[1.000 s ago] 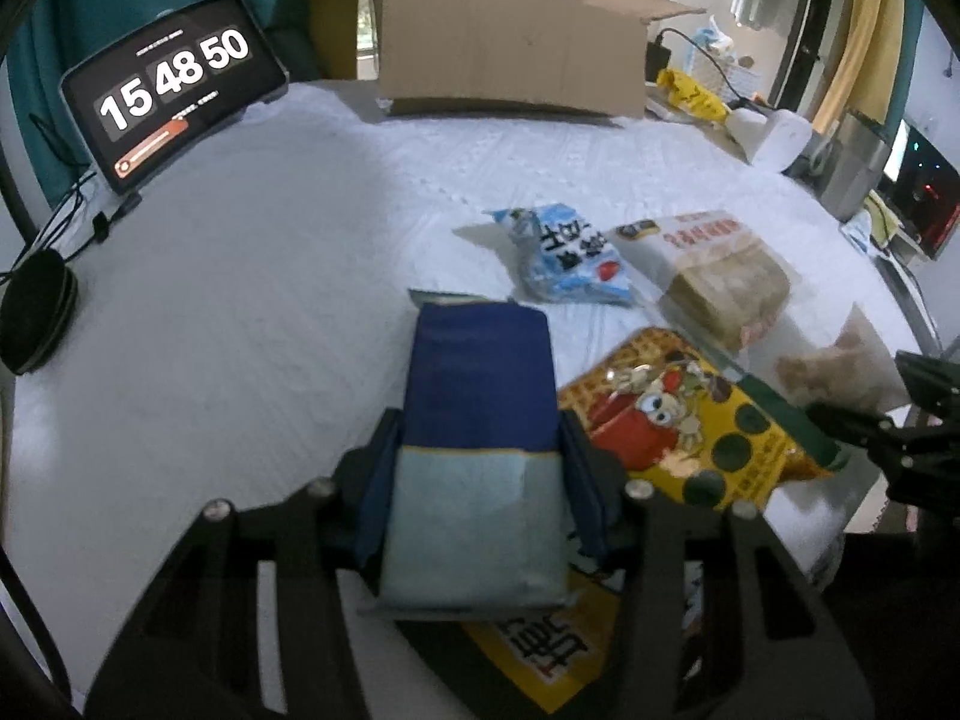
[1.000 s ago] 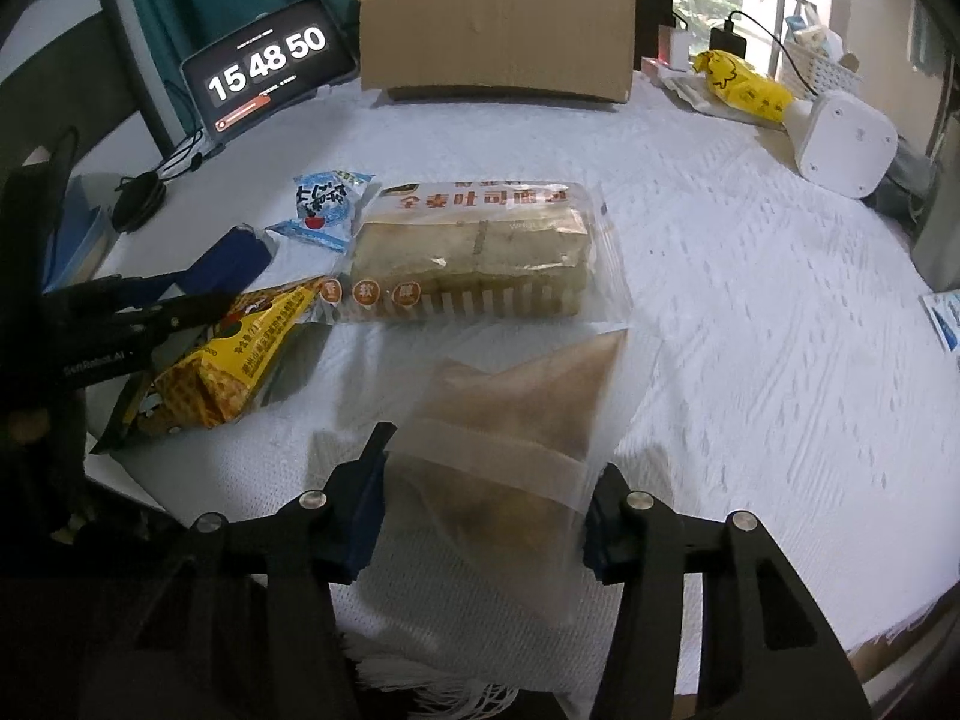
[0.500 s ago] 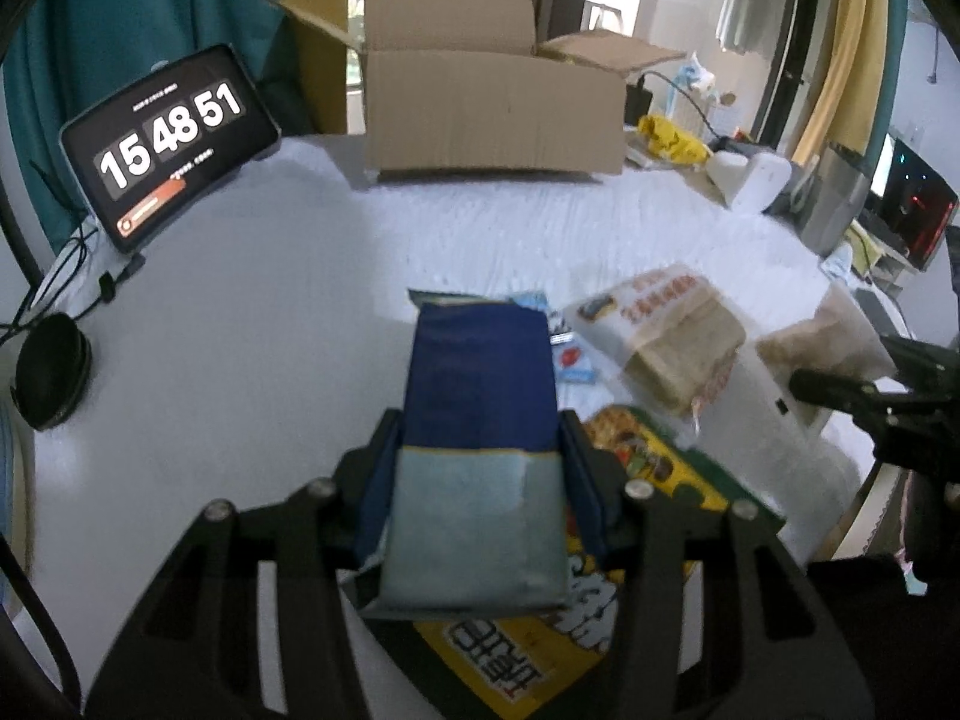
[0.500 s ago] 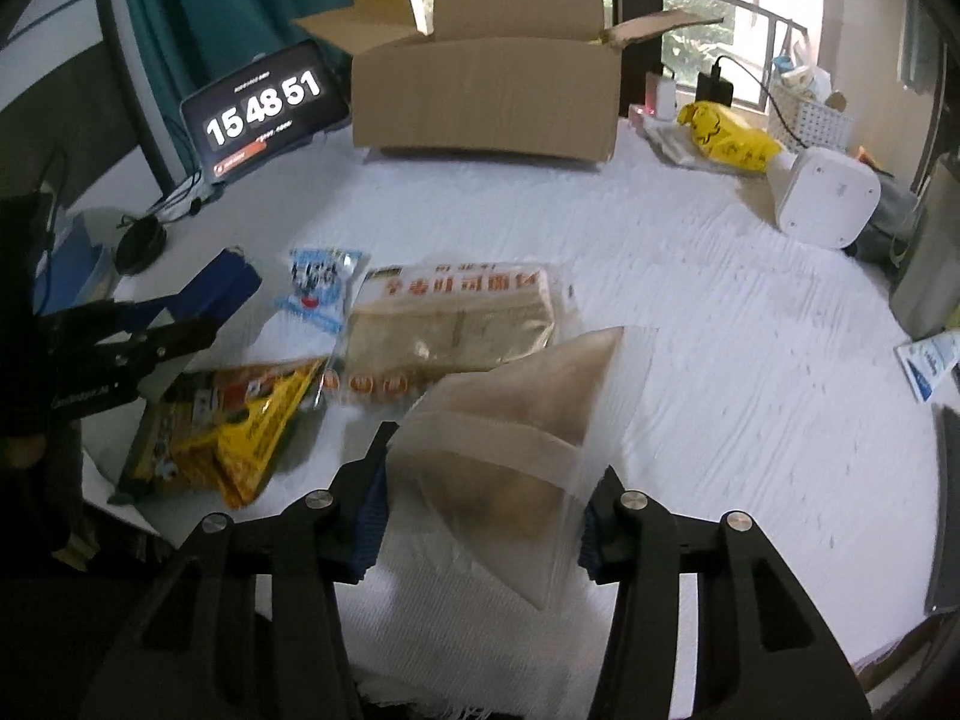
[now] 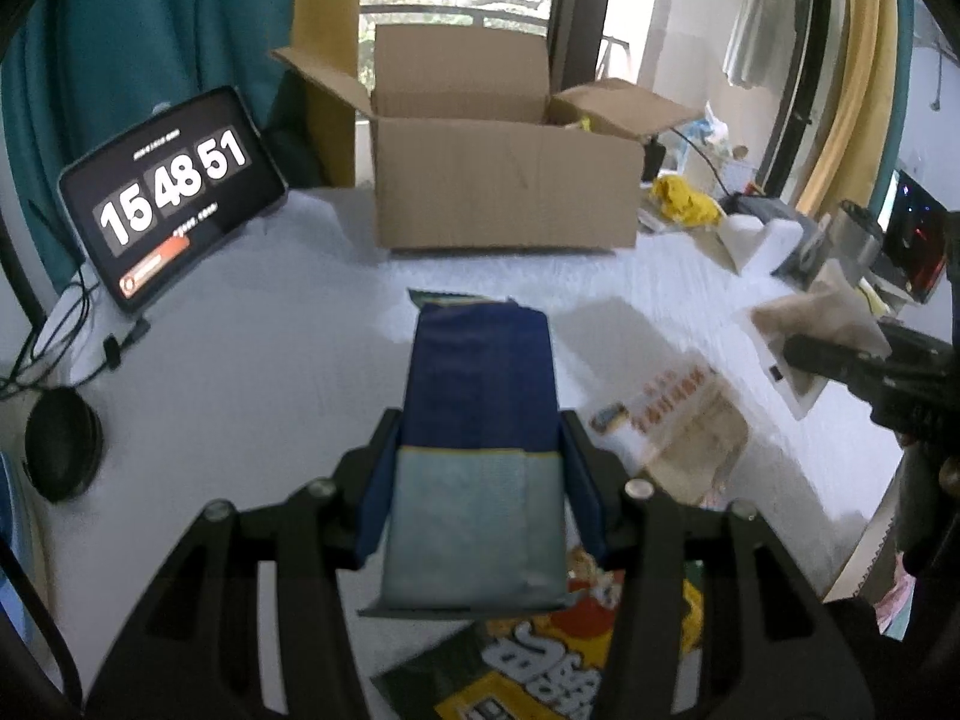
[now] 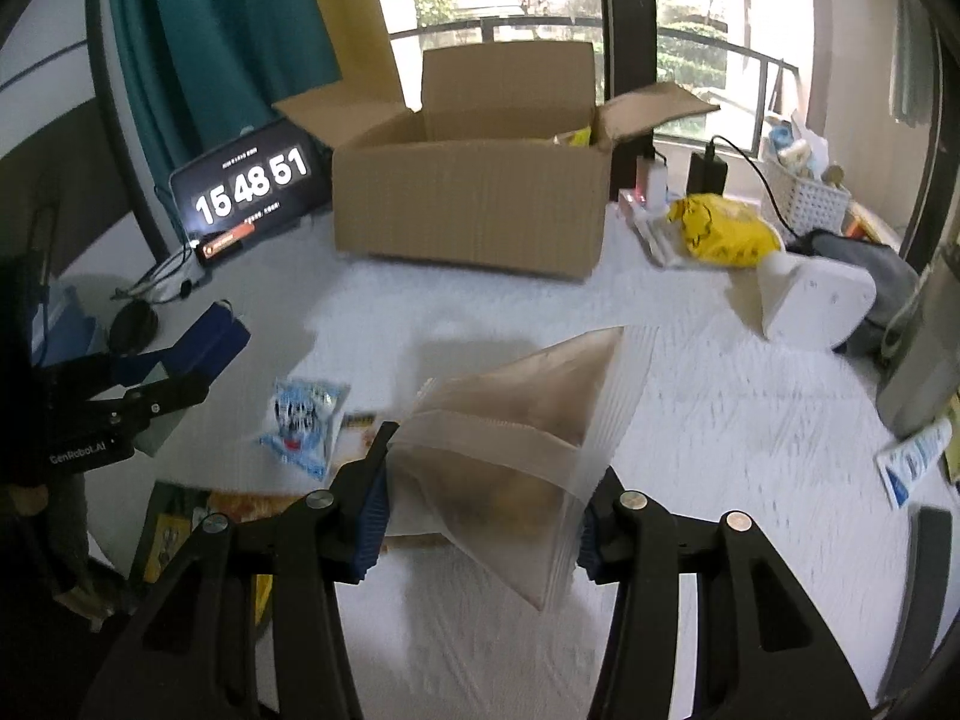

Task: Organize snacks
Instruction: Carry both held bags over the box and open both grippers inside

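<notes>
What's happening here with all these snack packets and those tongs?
A person is tidying snacks, with tongs in each hand. The left tongs grip a dark blue packet, and the right tongs grip a clear bag of brownish snacks; both are held above the white table. An open cardboard box stands at the far side. A small blue packet, a cake pack and a yellow bag lie on the table.

We see a white-clothed table (image 6: 690, 420) carrying a cardboard box (image 6: 474, 210), tablet clock (image 6: 252, 186), blue snack pack (image 6: 303, 420), bread pack (image 5: 684, 420), yellow bag (image 6: 720, 234).
</notes>
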